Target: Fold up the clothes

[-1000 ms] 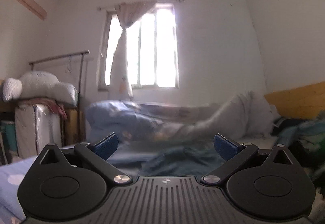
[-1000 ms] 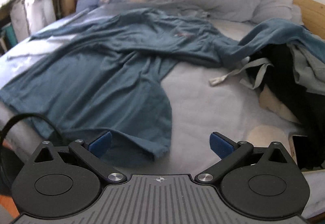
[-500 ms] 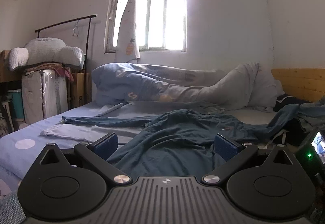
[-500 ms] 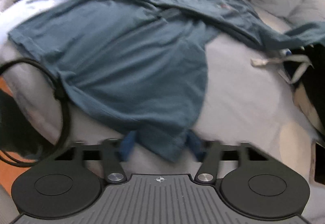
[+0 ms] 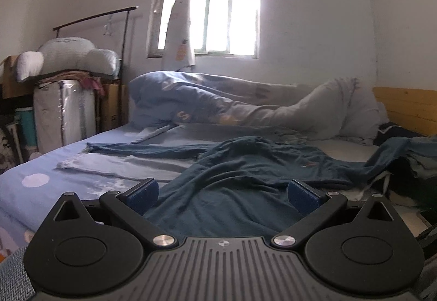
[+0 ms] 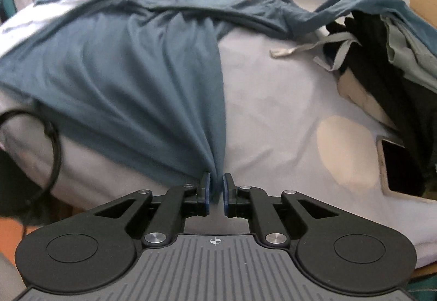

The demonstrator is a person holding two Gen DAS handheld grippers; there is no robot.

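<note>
Since a second ago our right claw (image 6: 216, 193) has gone from wide apart to closing on the hem of the shirt (image 6: 131, 60), which lies spread toward the bed's (image 6: 273, 115) near edge. Our left claw (image 5: 222, 193) hangs released above it. One window (image 5: 218, 3) lights the room; one duvet (image 5: 218, 104) lies behind. A clothes pile (image 6: 382, 36) is cut off at the right edge.

A bright barred window (image 5: 218, 5) is set in the pale plastered back wall (image 5: 314, 28), and a tied white curtain (image 5: 181, 25) is hung at its left side. A wide bed with a light blue dotted sheet (image 5: 41, 186) is backed by a yellow wooden headboard (image 5: 407, 107). A rumpled blue-grey quilt (image 5: 218, 107) is piled along the wall. Wrapped white bundles (image 5: 65, 107) are stacked at the left under a dark metal rail (image 5: 95, 17).
</note>
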